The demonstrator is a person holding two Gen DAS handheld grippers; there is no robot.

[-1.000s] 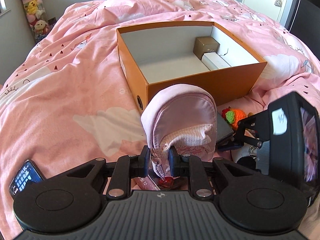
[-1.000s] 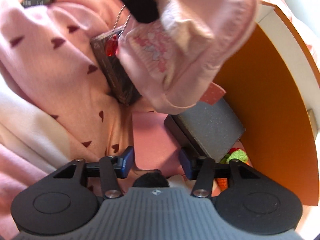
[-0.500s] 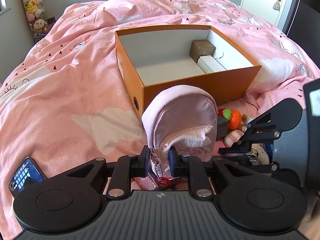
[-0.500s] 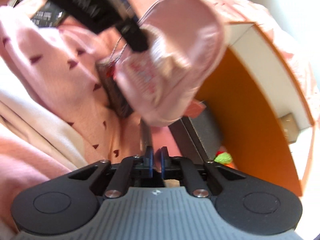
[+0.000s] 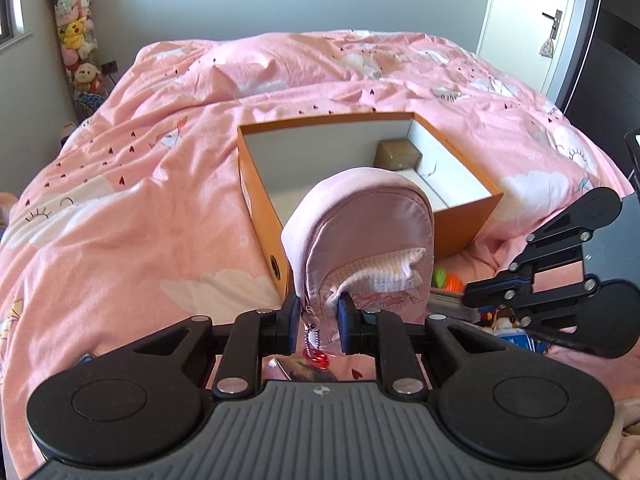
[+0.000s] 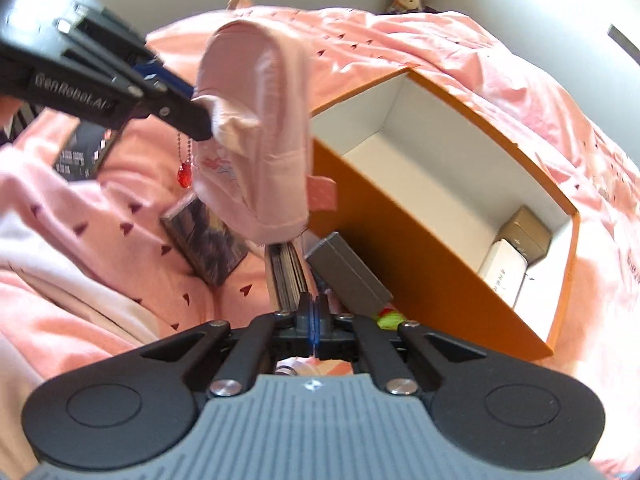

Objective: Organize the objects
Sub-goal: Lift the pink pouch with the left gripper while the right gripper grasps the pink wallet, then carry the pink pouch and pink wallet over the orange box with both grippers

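The left tongs (image 5: pixel 318 322) are clamped on the lower front of the little pink backpack (image 5: pixel 362 236), and it hangs in the air just short of the orange box (image 5: pixel 466 222) that sits open on the pink bed (image 5: pixel 120 208). A red charm (image 5: pixel 316 358) dangles on its chain between the fingers, so this looks like the carry toward the box. To do it well, I'd lift the bag clear of the near wall before going forward, because its soft body sags below the grip and could snag on the rim. I'd then set it in the empty near half, away from the brown box (image 5: pixel 399 154) and the white box (image 6: pixel 502 276) tucked in the far corner. Over on the right, the right tongs (image 6: pixel 314 312) are pressed fully together; a thin stack of dark cards (image 6: pixel 286 276) stands edge-on right at their tips, but whether it is pinched I cannot tell. From that side the backpack is up and to the left, well above the bed, with the left tongs biting it from the left. Below it lie a dark picture box (image 6: pixel 208 240), a grey case (image 6: pixel 346 274) leaning by the box wall, and a green and orange knitted toy (image 5: pixel 448 280); these appear still to be sorted.
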